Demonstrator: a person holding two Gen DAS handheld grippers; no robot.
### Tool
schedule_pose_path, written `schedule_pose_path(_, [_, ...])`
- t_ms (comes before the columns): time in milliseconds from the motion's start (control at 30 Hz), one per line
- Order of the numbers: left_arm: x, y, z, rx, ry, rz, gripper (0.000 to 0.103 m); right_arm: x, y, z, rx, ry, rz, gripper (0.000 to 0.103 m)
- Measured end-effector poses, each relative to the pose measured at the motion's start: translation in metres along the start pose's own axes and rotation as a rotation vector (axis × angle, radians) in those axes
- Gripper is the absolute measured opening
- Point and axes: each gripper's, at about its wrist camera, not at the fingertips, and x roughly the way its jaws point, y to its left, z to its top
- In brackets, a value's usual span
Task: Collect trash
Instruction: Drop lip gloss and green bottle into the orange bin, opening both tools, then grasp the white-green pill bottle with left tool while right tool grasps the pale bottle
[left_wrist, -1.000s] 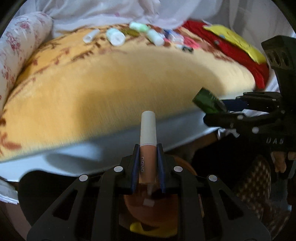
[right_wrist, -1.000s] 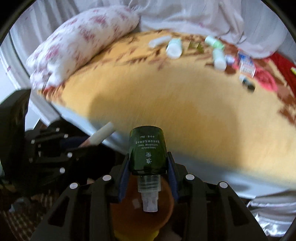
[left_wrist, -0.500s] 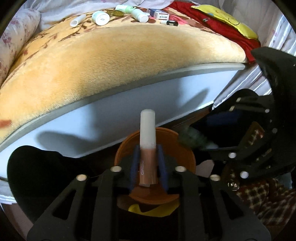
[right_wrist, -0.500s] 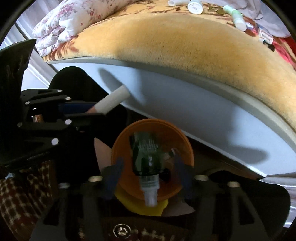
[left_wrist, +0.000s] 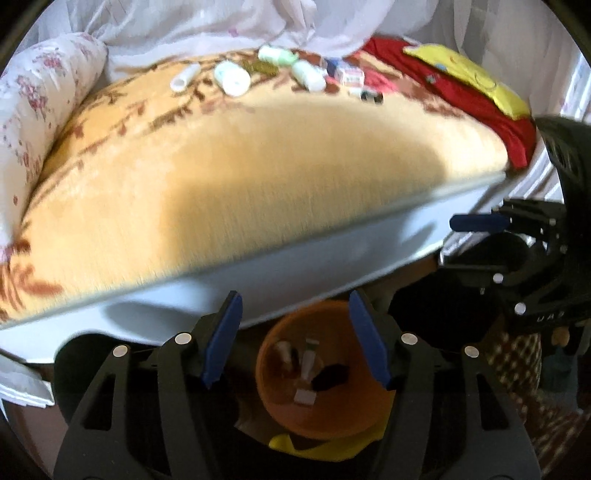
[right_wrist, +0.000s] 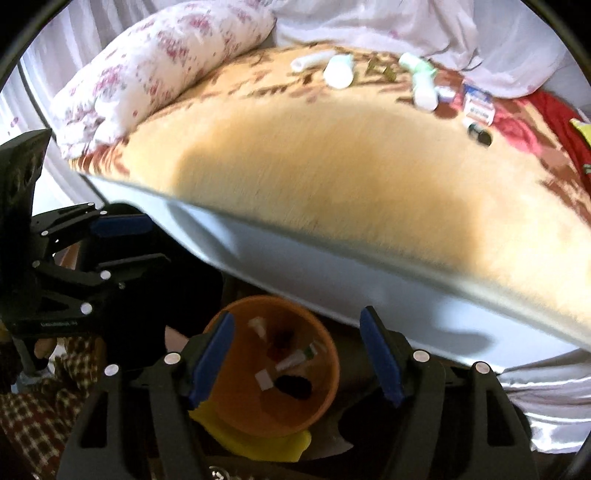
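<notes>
Gone from both grips, tube and bottle now lying in orange bin (left_wrist: 325, 413); left gripper (left_wrist: 295, 332) and right gripper (right_wrist: 295, 354) spreading empty above it, remaining trash (left_wrist: 232, 77) waiting at twelve o'clock on bed (left_wrist: 258, 166).

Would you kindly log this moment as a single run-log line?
left hand-held gripper: opening, empty | right hand-held gripper: opening, empty | round orange plastic bin: holds trash | yellow plush blanket: bottles remain

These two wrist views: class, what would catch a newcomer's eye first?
The orange bin sits low at centre, below the bed's edge, with small trash inside. Both grippers, left and right, hang over it, jaws opening, nothing between them. Bottles and boxes lie scattered far back on the yellow blanket.
</notes>
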Motion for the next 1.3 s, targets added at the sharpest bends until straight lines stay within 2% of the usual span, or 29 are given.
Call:
schedule_pose_path(267, [0.008, 0.025, 0.089, -0.114, -0.138, 0.006, 0.06, -0.009, -0.028, 0.038, 0.043, -0.13, -0.041, 0.069])
schedule_pose_path(533, [0.058, 0.054, 0.181, -0.205, -0.203, 0.126, 0.064, -0.001, -0.047, 0.061, 0.085, -0.192, -0.047, 0.069])
schedule_pose_path(800, [0.111, 0.075, 0.237, -0.253, -0.163, 0.183, 0.064, 0.01, -0.059, 0.07, 0.095, -0.193, -0.052, 0.069])
schedule_pose_path(1067, [0.16, 0.088, 0.269, -0.306, -0.114, 0.229, 0.064, 0.018, -0.072, 0.074, 0.117, -0.187, -0.053, 0.069])
schedule_pose_path(1233, [0.18, 0.096, 0.28, -0.349, -0.09, 0.225, 0.064, 0.021, -0.076, 0.078, 0.121, -0.185, -0.059, 0.069])
schedule_pose_path(1267, [0.182, 0.096, 0.281, -0.349, -0.089, 0.223, 0.062, 0.021, -0.077, 0.08, 0.123, -0.186, -0.059, 0.069])
schedule_pose_path(1300, [0.183, 0.096, 0.28, -0.348, -0.09, 0.19, 0.048, 0.021, -0.078, 0.081, 0.125, -0.186, -0.06, 0.069])
